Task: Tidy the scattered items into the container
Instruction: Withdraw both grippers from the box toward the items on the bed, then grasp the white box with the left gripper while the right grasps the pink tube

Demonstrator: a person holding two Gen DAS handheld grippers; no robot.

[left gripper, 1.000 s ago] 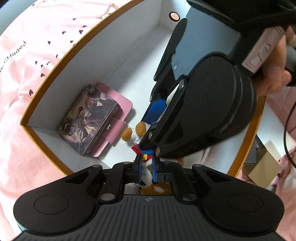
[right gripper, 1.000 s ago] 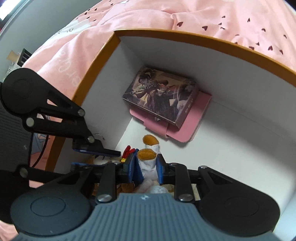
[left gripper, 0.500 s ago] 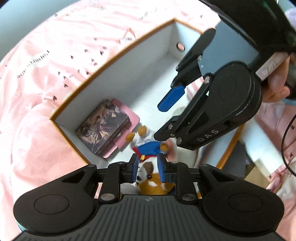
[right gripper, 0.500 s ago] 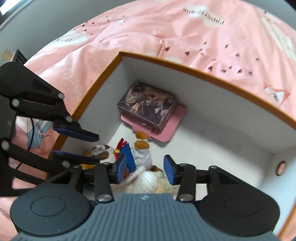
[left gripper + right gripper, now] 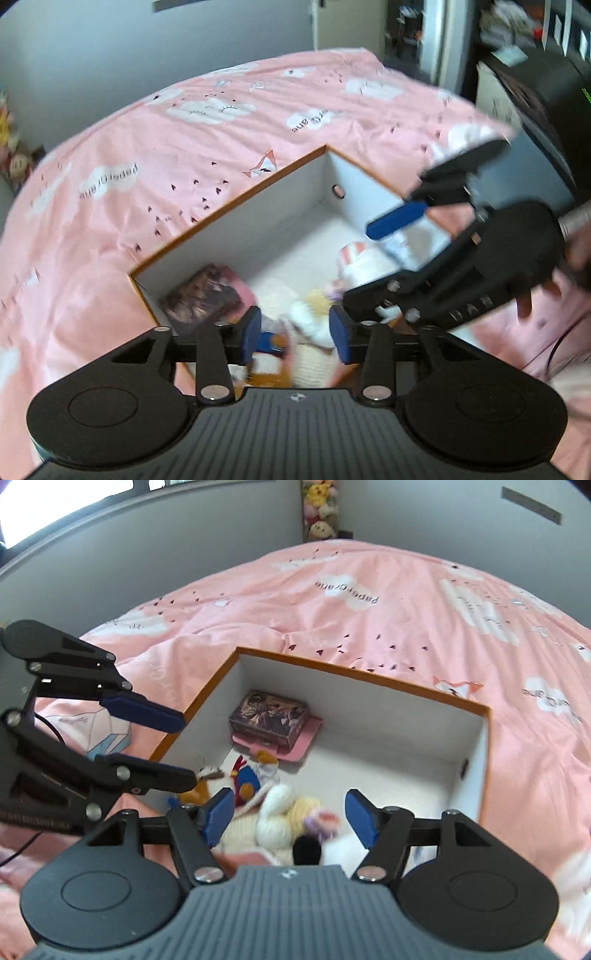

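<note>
Fingers (image 5: 360, 821) apart — toys (image 5: 280, 812) in box (image 5: 369, 679)

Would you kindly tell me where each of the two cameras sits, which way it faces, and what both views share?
Left wrist: sits on the left tool, looking down into the white box on the pink bedspread; the right tool and a hand show.
Right wrist: sits on the right tool, looking down into the box; the left tool shows.
Shared: box, illustrated card box, plush toys, both tools open.
</note>
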